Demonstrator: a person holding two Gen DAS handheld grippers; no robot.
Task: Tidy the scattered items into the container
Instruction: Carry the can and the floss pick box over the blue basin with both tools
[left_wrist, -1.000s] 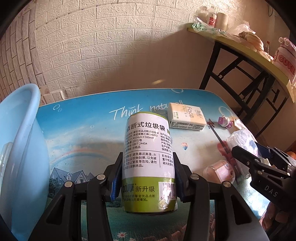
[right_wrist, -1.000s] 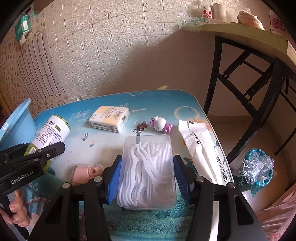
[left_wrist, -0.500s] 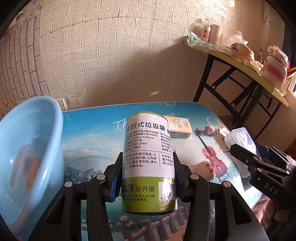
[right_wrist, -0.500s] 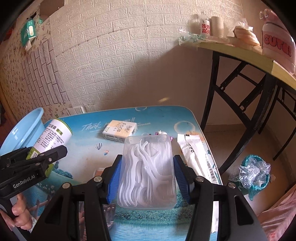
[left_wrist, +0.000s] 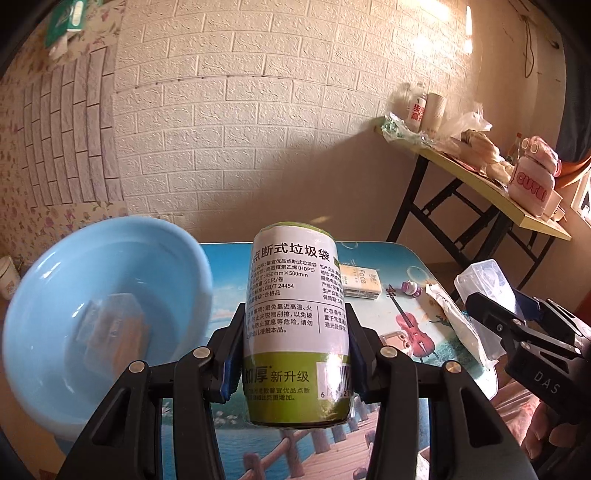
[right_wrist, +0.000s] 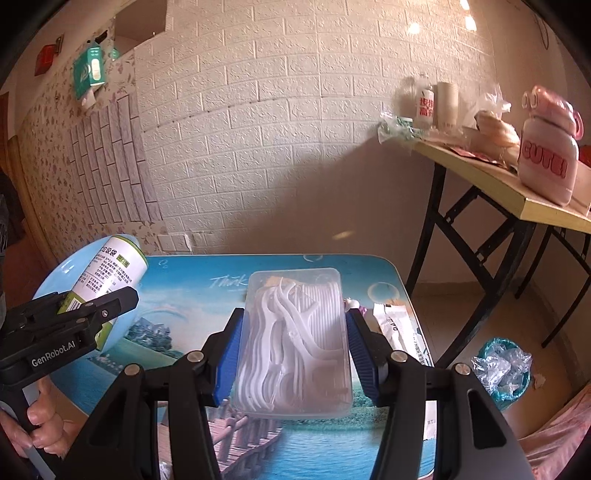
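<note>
Left wrist view: the left gripper is pinching a roll of trash bags, green with a white label, both blue pads pressed flat on its sides. The roll is held up above the table, just right of the light blue basin. Something boxy already sits inside the basin, but it's washed out and blurry, so I can't tell what it is. Right of the basin on the tabletop there's a tissue pack, a small pink-and-white toy and a long white sachet, whose lower end is cut off behind the other gripper. A small pinkish thing near the roll is half hidden by it.

From the right wrist camera, the right gripper is clamped on a clear box of floss picks, lifted over the table and well right of the basin. The box blocks most of the tissue pack and toy here, and only a sliver of the basin's rim peeks out behind the roll.
</note>
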